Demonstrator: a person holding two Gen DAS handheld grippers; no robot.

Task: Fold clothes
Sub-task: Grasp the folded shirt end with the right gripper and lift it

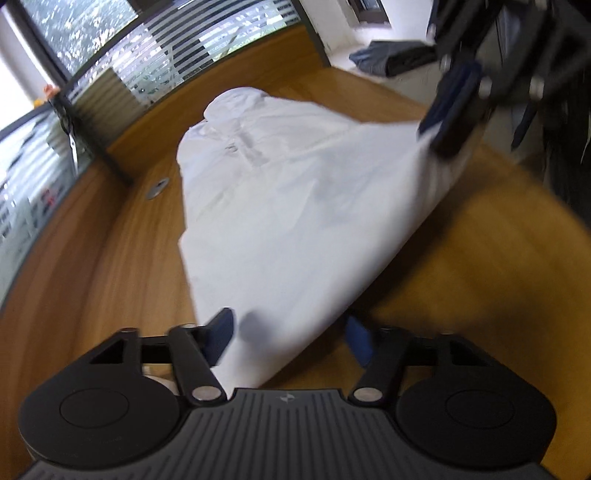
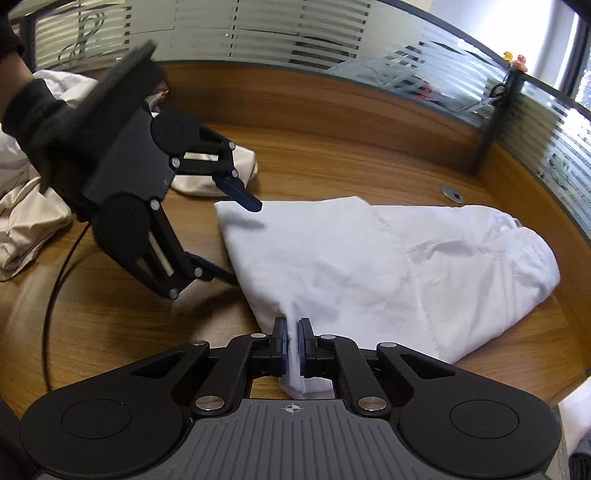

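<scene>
A white shirt [image 2: 388,266] lies partly folded on a curved wooden desk [image 2: 332,155], its collar end toward the far edge where a striped glass partition [image 2: 280,33] rises. The near hem is lifted off the wood, probably so it can be carried over the rest of the cloth as a fold.

The right gripper [image 2: 293,338] stands narrow, its blue pads pinching a bunch of the hem, with cloth passing between them back toward the body; this grip keeps that corner raised.

The left gripper [image 2: 238,236] stands wide. In the right wrist view one finger hovers above the shirt's other near corner and the other sits low at the cloth's edge. In the left wrist view the cloth drapes between its spread fingers, so it seems to straddle the corner without clamping it. The picture is blurred there.

A heap of cream fabric [image 2: 26,214] rests toward the desk's left side, well apart from the shirt. No basket, box or other container shows in either view.
</scene>
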